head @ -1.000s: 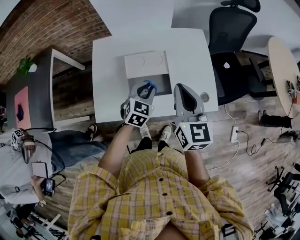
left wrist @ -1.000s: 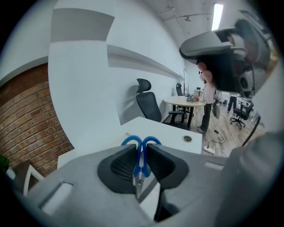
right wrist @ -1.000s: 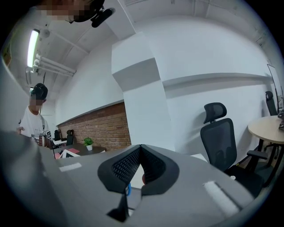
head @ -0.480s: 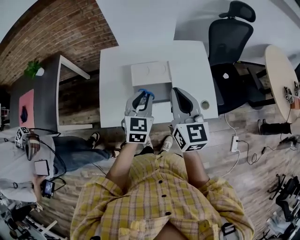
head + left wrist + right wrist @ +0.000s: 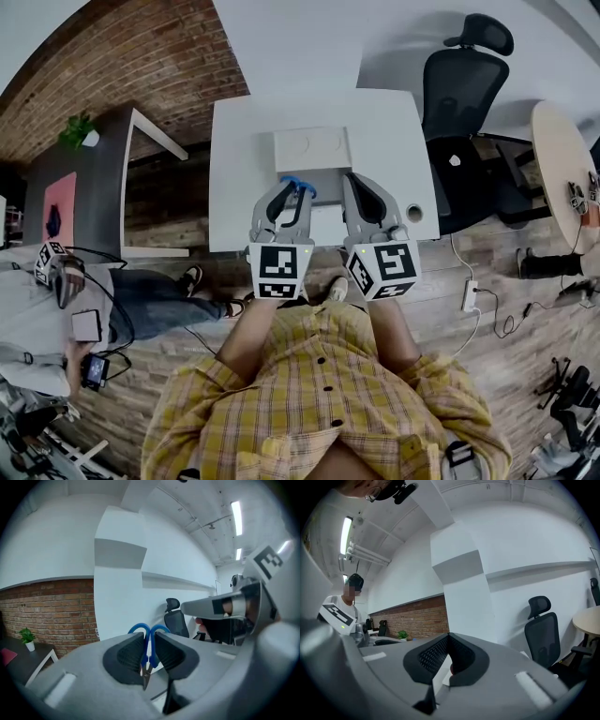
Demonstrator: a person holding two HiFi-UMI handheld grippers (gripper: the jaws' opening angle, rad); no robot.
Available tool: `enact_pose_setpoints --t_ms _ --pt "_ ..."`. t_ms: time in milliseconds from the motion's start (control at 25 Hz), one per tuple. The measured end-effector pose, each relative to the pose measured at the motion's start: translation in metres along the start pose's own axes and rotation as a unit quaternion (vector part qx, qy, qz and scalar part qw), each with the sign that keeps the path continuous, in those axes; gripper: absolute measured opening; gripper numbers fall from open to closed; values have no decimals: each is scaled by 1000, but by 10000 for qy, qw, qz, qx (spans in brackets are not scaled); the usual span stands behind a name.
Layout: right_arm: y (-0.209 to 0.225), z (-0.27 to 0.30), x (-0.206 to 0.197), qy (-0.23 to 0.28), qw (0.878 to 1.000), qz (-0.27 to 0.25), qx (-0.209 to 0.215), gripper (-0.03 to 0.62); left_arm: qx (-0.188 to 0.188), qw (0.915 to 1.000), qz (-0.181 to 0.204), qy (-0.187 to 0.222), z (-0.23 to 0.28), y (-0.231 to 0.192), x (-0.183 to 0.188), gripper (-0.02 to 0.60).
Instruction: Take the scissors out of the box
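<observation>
Blue-handled scissors (image 5: 296, 181) are clamped between the jaws of my left gripper (image 5: 292, 190), raised above the front of the open white box (image 5: 312, 148) on the white table (image 5: 234, 169). In the left gripper view the scissors (image 5: 138, 630) stand handles up and blades down between the shut jaws of the left gripper (image 5: 148, 639). My right gripper (image 5: 356, 183) hovers beside it on the right, with its jaws closed and nothing between them. In its own view the right gripper (image 5: 449, 638) points out into the room.
A small round object (image 5: 410, 212) lies near the table's right front corner. A black office chair (image 5: 461, 84) stands right of the table and a dark side table (image 5: 75, 178) to its left. Another person (image 5: 47, 309) stands at the left.
Both grippers have risen and tilted upward. The left one has carried the scissors from inside the box to above its front edge. The right gripper has drawn closer alongside.
</observation>
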State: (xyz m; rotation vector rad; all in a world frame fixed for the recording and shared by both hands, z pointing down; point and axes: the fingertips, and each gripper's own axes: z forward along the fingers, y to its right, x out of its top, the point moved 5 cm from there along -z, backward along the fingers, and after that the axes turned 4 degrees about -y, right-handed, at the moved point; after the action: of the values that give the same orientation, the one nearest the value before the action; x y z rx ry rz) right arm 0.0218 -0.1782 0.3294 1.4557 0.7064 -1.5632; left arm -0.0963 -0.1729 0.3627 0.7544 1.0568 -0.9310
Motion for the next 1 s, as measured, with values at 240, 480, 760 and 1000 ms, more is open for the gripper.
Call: enact_pose_setpoints --t_ms 240,480,760,1000 --pt "-8 1 6 91 9999 -83 59 3 217 9992 -196 289 -11 -8 11 78" --pt "-11 0 10 145 9998 -151 77 3 265 9981 -213 516 -22 -9 24 78" --pt "-7 -6 16 256 9994 -212 52 3 320 9963 -162 777 -32 -4 40 78" --pt "-11 -6 17 286 9993 -241 87 3 375 9954 -228 849 -37 -7 41 78"
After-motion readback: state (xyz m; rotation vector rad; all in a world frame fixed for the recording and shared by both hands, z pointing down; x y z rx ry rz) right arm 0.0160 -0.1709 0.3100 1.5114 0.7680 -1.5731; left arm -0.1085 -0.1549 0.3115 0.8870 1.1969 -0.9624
